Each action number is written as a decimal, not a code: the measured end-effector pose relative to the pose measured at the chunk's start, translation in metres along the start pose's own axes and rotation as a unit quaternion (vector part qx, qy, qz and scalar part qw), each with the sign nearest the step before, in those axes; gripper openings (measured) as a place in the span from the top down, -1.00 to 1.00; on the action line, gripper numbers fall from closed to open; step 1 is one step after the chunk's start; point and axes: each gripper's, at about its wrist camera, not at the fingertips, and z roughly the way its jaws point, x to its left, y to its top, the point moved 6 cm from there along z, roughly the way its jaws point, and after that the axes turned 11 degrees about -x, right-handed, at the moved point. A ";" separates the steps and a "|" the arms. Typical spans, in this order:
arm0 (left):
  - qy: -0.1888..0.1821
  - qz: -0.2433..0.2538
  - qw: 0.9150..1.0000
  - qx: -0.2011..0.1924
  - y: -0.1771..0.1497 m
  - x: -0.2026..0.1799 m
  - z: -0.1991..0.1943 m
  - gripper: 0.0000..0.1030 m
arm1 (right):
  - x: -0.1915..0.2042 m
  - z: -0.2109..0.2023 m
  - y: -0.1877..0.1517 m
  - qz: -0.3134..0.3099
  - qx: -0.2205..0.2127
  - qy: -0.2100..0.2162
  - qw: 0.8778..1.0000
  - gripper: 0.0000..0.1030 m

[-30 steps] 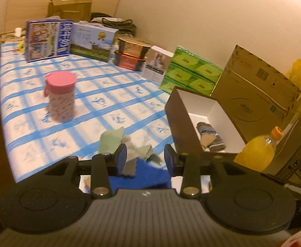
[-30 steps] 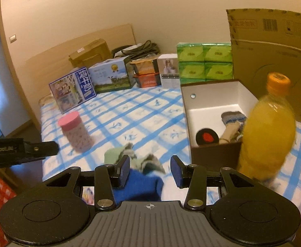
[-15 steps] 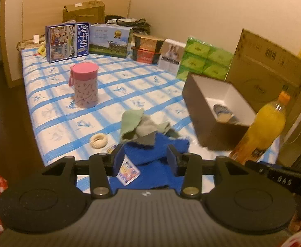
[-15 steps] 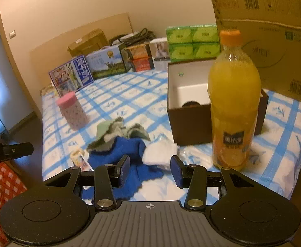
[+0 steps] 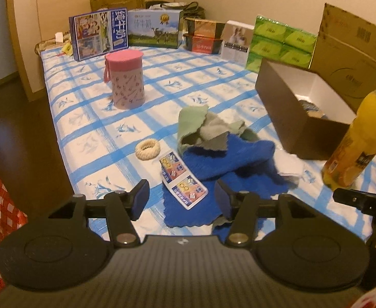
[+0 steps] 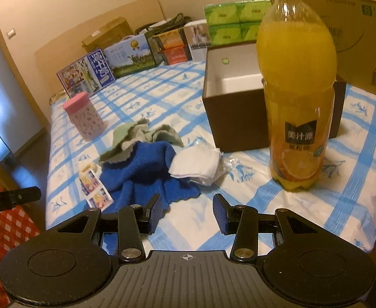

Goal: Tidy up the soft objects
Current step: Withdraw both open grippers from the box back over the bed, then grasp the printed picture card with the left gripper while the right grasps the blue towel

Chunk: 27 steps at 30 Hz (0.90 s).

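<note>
A blue cloth (image 5: 229, 161) (image 6: 141, 169) lies crumpled near the table's front edge, with green-grey cloths (image 5: 203, 125) (image 6: 136, 136) heaped behind it. A white cloth (image 6: 198, 161) lies to its right. A brown open box (image 5: 301, 113) (image 6: 231, 128) holds a rolled sock. My left gripper (image 5: 181, 199) is open and empty, hovering over the blue cloth's near edge. My right gripper (image 6: 185, 214) is open and empty, just in front of the blue cloth.
An orange juice bottle (image 6: 295, 87) (image 5: 357, 138) stands right of the cloths. A pink-lidded canister (image 5: 125, 79), a woven ring (image 5: 147, 149) and a card packet (image 5: 181, 179) sit on the blue-checked table (image 5: 85, 118). Boxes and green tissue packs (image 5: 280, 43) line the back.
Both grippers have pulled back and up from the cloth pile, so more of the table shows. Both stayed open and empty. The cloths have not moved.
</note>
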 end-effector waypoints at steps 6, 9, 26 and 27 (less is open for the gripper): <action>0.004 -0.001 1.000 0.013 -0.010 0.006 0.026 -0.02 | -0.005 0.021 -0.003 -0.005 0.008 -0.008 1.000 0.14; 0.007 0.004 1.000 0.016 -0.012 0.009 0.038 -0.02 | -0.008 0.034 -0.001 -0.004 0.006 -0.012 1.000 0.14; 0.022 0.001 0.999 0.049 -0.024 0.022 0.097 -0.02 | -0.016 0.117 0.008 -0.009 0.007 -0.023 1.000 -0.39; 0.023 0.001 0.998 0.050 -0.024 0.022 0.098 -0.02 | -0.017 0.122 0.008 -0.010 0.008 -0.026 1.000 -0.39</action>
